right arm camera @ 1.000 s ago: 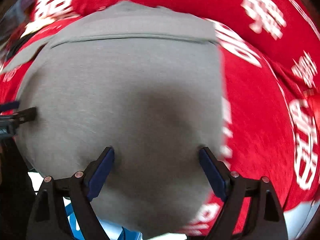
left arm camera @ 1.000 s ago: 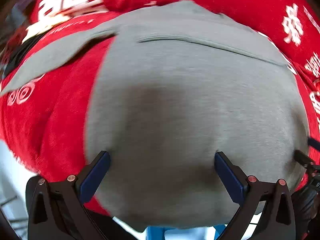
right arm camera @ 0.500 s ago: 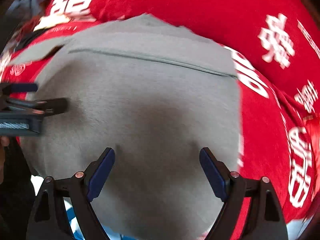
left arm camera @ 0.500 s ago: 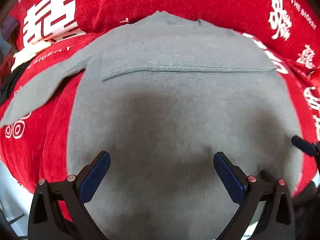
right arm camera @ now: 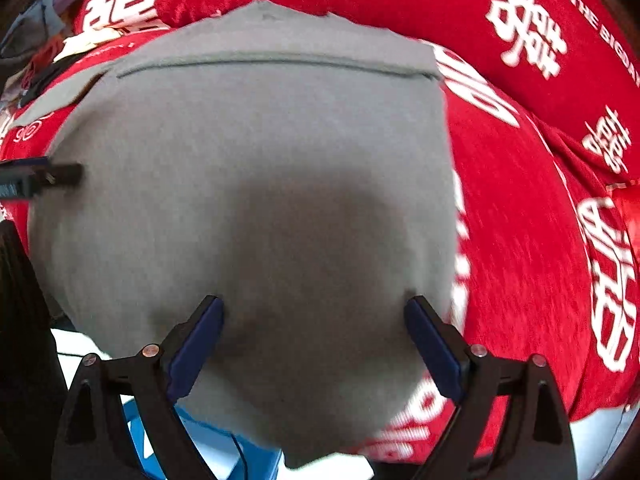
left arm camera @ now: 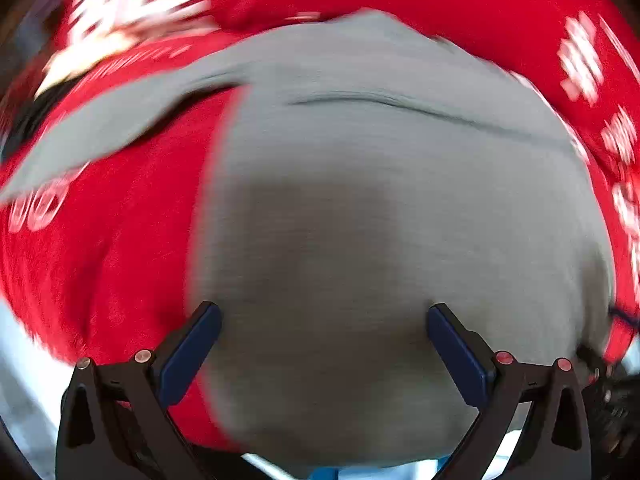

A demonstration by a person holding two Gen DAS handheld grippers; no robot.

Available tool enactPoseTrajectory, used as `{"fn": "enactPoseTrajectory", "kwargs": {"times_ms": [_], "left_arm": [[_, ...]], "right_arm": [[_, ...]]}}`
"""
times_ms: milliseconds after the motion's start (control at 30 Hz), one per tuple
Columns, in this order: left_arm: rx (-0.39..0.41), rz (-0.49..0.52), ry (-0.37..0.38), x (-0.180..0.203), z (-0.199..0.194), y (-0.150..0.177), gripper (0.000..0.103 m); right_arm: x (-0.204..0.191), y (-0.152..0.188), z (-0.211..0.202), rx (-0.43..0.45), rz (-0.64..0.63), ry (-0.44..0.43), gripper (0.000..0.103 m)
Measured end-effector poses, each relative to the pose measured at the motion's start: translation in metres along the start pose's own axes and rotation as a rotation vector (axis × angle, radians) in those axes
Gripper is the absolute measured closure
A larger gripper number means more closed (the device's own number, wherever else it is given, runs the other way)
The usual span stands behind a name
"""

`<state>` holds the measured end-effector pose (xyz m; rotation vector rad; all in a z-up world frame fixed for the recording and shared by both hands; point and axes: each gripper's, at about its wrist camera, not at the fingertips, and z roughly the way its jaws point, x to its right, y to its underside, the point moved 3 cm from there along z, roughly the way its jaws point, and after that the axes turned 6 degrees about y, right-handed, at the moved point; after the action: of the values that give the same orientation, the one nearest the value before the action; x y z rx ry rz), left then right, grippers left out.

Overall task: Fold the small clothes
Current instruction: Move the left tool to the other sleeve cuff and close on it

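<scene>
where it lies folded, the grey garment [right arm camera: 248, 184] shows a hem seam.

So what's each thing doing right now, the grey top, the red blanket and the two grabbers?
Grey top: lying flat, bottom part folded up, one sleeve sticking out.
Red blanket: spread out under the top.
Left gripper: open, holding nothing.
Right gripper: open, holding nothing.

left view motion-blurred, white lettering [left arm camera: 140, 4] unreadable, grey garment [left arm camera: 380, 220] hem cut off below
</scene>
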<state>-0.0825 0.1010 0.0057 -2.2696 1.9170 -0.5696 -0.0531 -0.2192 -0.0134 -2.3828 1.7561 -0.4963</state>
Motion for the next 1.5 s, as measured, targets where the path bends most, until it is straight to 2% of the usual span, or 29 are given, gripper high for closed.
{"fn": "enactPoseTrajectory", "kwargs": {"times_ms": [133, 267, 333, 400, 467, 533, 633, 733, 833, 867, 900, 967, 1000, 1067, 1167, 1200, 1233, 1267, 1367, 1467, 1500], "left_arm": [[0.086, -0.302, -0.033, -0.105, -0.026, -0.019, 0.000], [0.161, -0.559, -0.083, -0.216, -0.038, -0.041, 0.000], [0.201, -0.675, -0.029, -0.254, -0.041, -0.049, 0.000], [0.238, -0.785, 0.068, -0.288, -0.039, -0.060, 0.000], [0.292, -0.826, 0.086, -0.305, -0.044, -0.071, 0.000], [0.320, -0.837, 0.114, -0.314, -0.044, -0.081, 0.000], [0.372, -0.840, 0.116, -0.326, -0.043, -0.097, 0.000], [0.417, -0.839, 0.121, -0.342, -0.044, -0.109, 0.000], [0.463, -0.845, 0.163, -0.354, -0.041, -0.117, 0.001], [0.476, -0.837, 0.185, -0.356, -0.040, -0.118, 0.004], [0.489, -0.820, 0.196, -0.357, -0.040, -0.117, 0.013], [0.463, -0.795, 0.242, -0.360, -0.033, -0.114, 0.085], [0.419, -0.819, 0.303, -0.364, -0.020, -0.108, 0.096], [0.457, -0.845, 0.378, -0.365, -0.014, -0.097, 0.097], [0.480, -0.860, 0.395, -0.365, -0.016, -0.093, 0.098], [0.484, -0.854, 0.385, -0.363, -0.019, -0.094, 0.098], [0.486, -0.846, 0.379, -0.361, -0.021, -0.095, 0.098], [0.492, -0.838, 0.372, -0.358, -0.024, -0.097, 0.098], [0.506, -0.802, 0.352, -0.348, -0.042, -0.102, 0.098], [0.541, -0.742, 0.309, -0.336, -0.067, -0.103, 0.098], [0.551, -0.714, 0.277, -0.331, -0.074, -0.105, 0.098]], "right_arm": [[0.015, -0.010, -0.013, 0.001, 0.064, 0.018, 0.009], [0.020, -0.067, -0.025, 0.074, 0.119, 0.011, 0.009], [0.015, -0.105, -0.021, 0.099, 0.111, 0.039, 0.009], [0.002, -0.146, -0.011, 0.132, 0.085, 0.083, 0.009], [-0.017, -0.187, 0.003, 0.139, 0.072, 0.123, 0.009], [-0.031, -0.217, 0.020, 0.135, 0.083, 0.126, 0.009], [-0.058, -0.263, 0.051, 0.108, 0.094, 0.152, 0.009], [-0.084, -0.290, 0.082, 0.064, 0.089, 0.199, 0.009], [-0.112, -0.308, 0.106, 0.025, 0.097, 0.238, 0.009], [-0.124, -0.314, 0.108, 0.031, 0.117, 0.263, 0.009], [-0.132, -0.318, 0.108, 0.041, 0.125, 0.283, 0.009], [-0.157, -0.326, 0.111, 0.033, 0.105, 0.243, 0.009], [-0.172, -0.329, 0.110, 0.044, 0.083, 0.269, 0.009], [-0.206, -0.333, 0.104, 0.091, -0.005, 0.358, 0.009], [-0.250, -0.331, 0.095, 0.130, -0.102, 0.396, 0.009], [-0.260, -0.330, 0.091, 0.145, -0.125, 0.379, 0.009], [-0.274, -0.327, 0.089, 0.145, -0.154, 0.315, 0.009], [-0.294, -0.320, 0.087, 0.119, -0.189, 0.210, 0.009], [-0.344, -0.297, 0.076, 0.088, -0.315, 0.096, 0.009], [-0.383, -0.272, 0.053, 0.068, -0.416, -0.136, 0.009], [-0.390, -0.266, 0.043, 0.093, -0.440, -0.162, 0.009]]}}
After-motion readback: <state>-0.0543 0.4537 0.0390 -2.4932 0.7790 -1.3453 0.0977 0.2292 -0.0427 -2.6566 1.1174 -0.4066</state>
